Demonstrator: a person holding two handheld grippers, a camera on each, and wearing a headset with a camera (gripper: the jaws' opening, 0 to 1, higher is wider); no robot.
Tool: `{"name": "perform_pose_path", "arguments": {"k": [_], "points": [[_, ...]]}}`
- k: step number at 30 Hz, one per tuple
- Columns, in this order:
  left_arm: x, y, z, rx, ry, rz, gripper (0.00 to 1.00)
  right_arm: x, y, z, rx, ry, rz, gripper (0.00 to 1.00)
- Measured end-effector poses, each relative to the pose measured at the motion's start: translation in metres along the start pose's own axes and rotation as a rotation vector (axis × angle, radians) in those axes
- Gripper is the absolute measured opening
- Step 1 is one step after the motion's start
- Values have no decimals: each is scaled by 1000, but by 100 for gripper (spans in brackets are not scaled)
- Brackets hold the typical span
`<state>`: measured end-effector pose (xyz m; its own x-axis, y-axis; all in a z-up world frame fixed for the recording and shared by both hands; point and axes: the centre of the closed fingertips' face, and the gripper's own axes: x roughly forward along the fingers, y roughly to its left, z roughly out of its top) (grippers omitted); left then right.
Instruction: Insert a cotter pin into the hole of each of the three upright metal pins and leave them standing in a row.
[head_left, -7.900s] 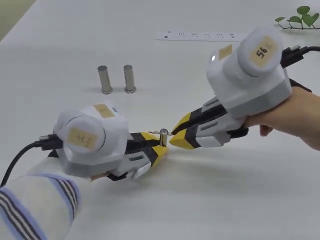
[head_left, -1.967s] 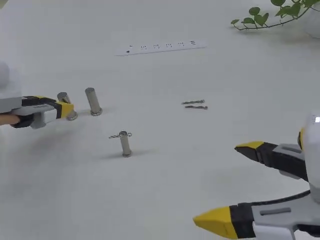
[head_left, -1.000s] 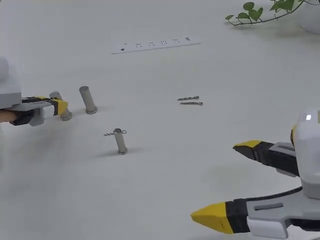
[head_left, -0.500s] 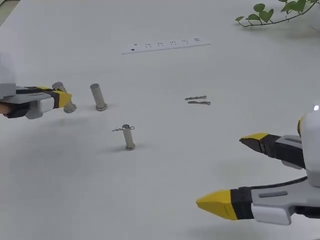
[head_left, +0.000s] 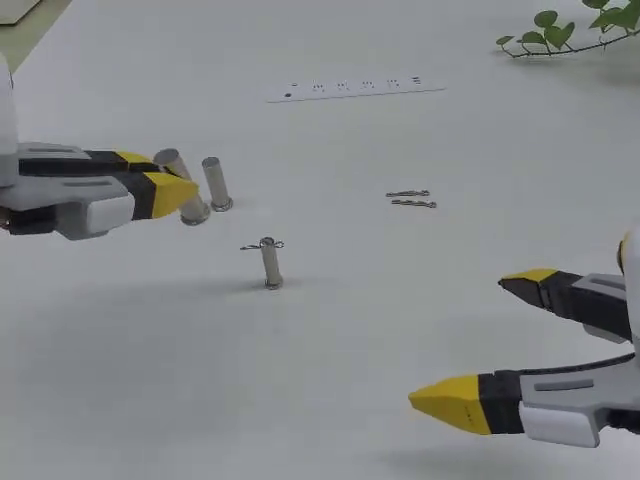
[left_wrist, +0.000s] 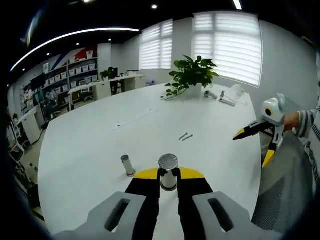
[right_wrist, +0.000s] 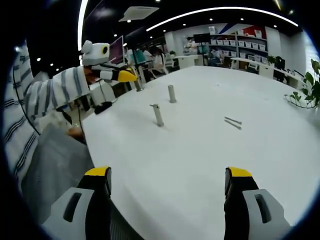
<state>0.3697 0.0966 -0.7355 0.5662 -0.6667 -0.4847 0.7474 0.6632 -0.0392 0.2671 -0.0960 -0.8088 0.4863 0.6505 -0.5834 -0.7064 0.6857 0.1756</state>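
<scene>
Toward the left edge of the white table (head_left: 330, 400), the left gripper (head_left: 172, 186) reaches in level. The head view half hides the first metal pin (head_left: 170, 161) behind its yellow tips. The left gripper view settles it: the jaws are closed on that pin's shaft just below its flat head, with the pin upright between them. Whether its base touches the table cannot be told.

Just to its right the second metal pin (head_left: 215, 185) stands free. The third metal pin (head_left: 270, 266) stands nearer the front edge, apart from both, with a cotter pin (head_left: 262, 245) through its top. Right of the middle, two loose cotter pins (head_left: 412, 198) lie side by side.

Near the front right corner the right gripper (head_left: 460, 341) hangs with its jaws spread wide and nothing between them. Its own view looks back across the table to the pins and shows a striped sleeve (right_wrist: 47, 97) behind the left gripper.

Along the far edge lies a power strip (head_left: 355, 88); its markings are too small to read. A plant (head_left: 570, 30) sits at the far right corner.
</scene>
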Motion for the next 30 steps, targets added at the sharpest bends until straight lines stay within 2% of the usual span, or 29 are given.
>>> {"name": "perform_pose_path", "arguments": {"k": [3,4,5,6,9,11,16,18,26,30], "points": [[3,-12,-7,27,17,-17,10,-2,-1,0,3,-2,-4,95],[4,-20,-10,53,23,-34,10,-2,-1,0,6,-5,-7,95],[5,-24,-12,50,26,-39,10,-2,-2,0,7,-7,-9,95],[8,-34,-14,44,29,-47,10,-3,-2,0,8,-6,-10,95],[16,-51,-23,36,35,-82,10,-4,-1,-1,5,-3,-12,95],[25,-71,-32,56,62,-98,10,-4,0,-2,4,-2,-12,95],[41,-90,-52,74,97,-117,10,-6,0,-2,22,-15,-25,95],[45,-95,-60,94,119,-120,10,-6,0,-3,25,-13,-26,95],[55,-104,-70,91,118,-147,10,-4,3,-7,27,8,-13,93],[57,-101,-74,86,125,-140,10,-4,3,-7,24,9,-9,91]]}}
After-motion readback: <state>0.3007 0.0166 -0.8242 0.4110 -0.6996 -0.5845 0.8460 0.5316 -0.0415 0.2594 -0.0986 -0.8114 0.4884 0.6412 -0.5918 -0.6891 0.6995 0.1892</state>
